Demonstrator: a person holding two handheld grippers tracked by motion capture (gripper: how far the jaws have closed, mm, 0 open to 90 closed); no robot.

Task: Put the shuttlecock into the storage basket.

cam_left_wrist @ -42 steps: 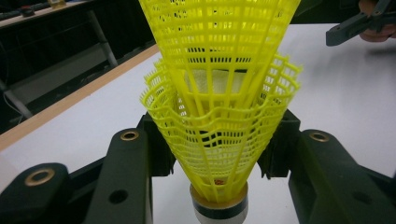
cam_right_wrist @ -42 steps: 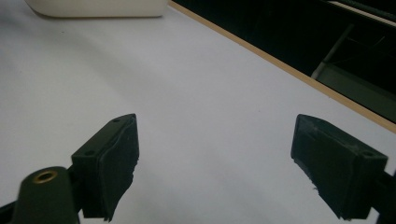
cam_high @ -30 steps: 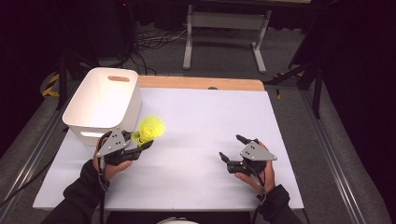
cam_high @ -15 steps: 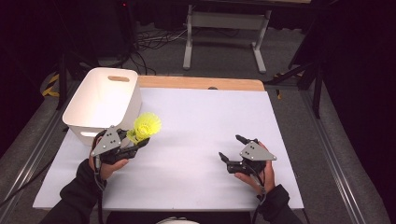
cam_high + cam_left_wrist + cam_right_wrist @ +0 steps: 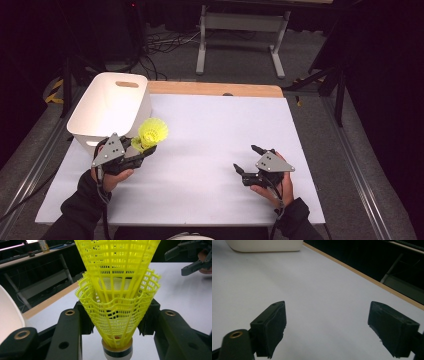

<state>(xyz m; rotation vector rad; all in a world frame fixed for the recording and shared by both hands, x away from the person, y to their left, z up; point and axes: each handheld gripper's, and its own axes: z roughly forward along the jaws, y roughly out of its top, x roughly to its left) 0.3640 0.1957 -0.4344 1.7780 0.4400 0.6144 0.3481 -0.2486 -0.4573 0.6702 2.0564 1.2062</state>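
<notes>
The left gripper (image 5: 142, 150), left of centre in the high view, is pinching a stack of yellow shuttlecocks (image 5: 117, 305) by the skirt, corks toward the camera, skirts pointing at the white bin (image 5: 112, 107) just beside it, probably for depositing. The right gripper (image 5: 246, 161), lower right, is idling with jaws spread and empty. Both are hanging over the white table (image 5: 215, 130); dark floor, cables and a grey stand (image 5: 240, 30) are lying behind.

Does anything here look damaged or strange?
Yes. The yellow shuttlecocks in the left hand-held gripper are two, one nested in the other, and the outer skirt's rim is wavy and bent where the jaws press it. The white bin looks normal.
</notes>
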